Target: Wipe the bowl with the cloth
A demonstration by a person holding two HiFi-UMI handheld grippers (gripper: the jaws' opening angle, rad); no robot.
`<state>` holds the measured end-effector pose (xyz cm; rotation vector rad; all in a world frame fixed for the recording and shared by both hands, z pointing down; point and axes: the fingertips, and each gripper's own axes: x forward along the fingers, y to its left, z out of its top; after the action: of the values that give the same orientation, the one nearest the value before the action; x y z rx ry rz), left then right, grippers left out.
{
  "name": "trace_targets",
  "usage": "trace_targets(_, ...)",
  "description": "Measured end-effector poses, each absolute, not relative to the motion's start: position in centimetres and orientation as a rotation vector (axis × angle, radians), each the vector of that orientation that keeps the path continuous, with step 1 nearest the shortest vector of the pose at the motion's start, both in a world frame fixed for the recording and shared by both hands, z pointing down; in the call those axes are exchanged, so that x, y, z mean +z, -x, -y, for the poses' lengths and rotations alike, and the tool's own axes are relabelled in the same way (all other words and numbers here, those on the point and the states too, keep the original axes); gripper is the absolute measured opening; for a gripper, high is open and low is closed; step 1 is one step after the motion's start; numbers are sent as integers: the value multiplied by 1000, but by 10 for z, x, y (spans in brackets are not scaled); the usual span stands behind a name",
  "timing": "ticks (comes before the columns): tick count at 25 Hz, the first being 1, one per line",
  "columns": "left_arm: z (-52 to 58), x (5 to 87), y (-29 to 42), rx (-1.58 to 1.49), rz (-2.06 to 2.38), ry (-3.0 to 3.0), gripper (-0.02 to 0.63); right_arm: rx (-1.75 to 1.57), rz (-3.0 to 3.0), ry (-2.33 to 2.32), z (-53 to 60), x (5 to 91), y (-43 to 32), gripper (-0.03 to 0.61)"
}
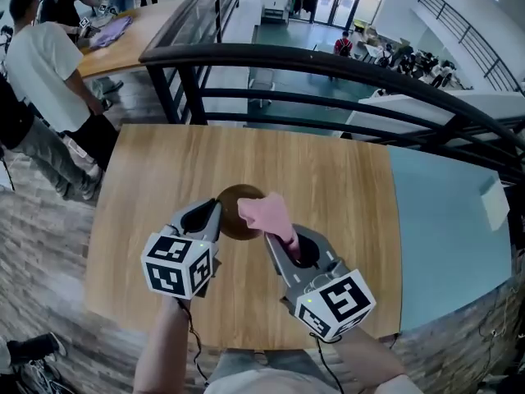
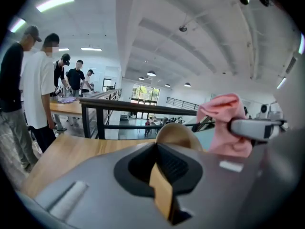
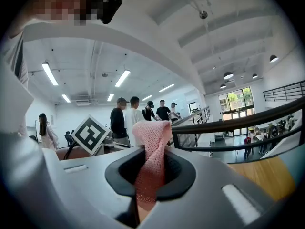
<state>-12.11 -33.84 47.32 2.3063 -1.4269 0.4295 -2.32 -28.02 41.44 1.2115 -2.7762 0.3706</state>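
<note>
A brown wooden bowl (image 1: 236,207) is at the middle of the wooden table (image 1: 344,187), tipped up. My left gripper (image 1: 215,213) is shut on its left rim; in the left gripper view the bowl (image 2: 178,133) runs from between the jaws outward. My right gripper (image 1: 279,238) is shut on a pink cloth (image 1: 267,213), which lies over the bowl's right side. The cloth (image 3: 151,149) stands up between the jaws in the right gripper view, and the cloth (image 2: 224,125) hangs beside the bowl in the left gripper view. The bowl's inside is mostly hidden.
A black railing (image 1: 328,64) runs along the table's far edge, with a drop to a lower floor behind it. Several people (image 1: 49,72) stand at the left by another table (image 1: 123,39). A pale blue surface (image 1: 447,228) adjoins the table's right side.
</note>
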Motion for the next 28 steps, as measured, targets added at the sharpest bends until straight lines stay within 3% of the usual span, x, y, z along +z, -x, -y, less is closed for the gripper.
trace_targets(15, 209, 301, 156, 214, 1592, -2451, 9, 18, 3016, -1207, 152, 231, 21, 28)
trace_targets(28, 109, 274, 143, 130, 1641, -2490, 9, 14, 3089, -1206, 67, 218, -3, 28)
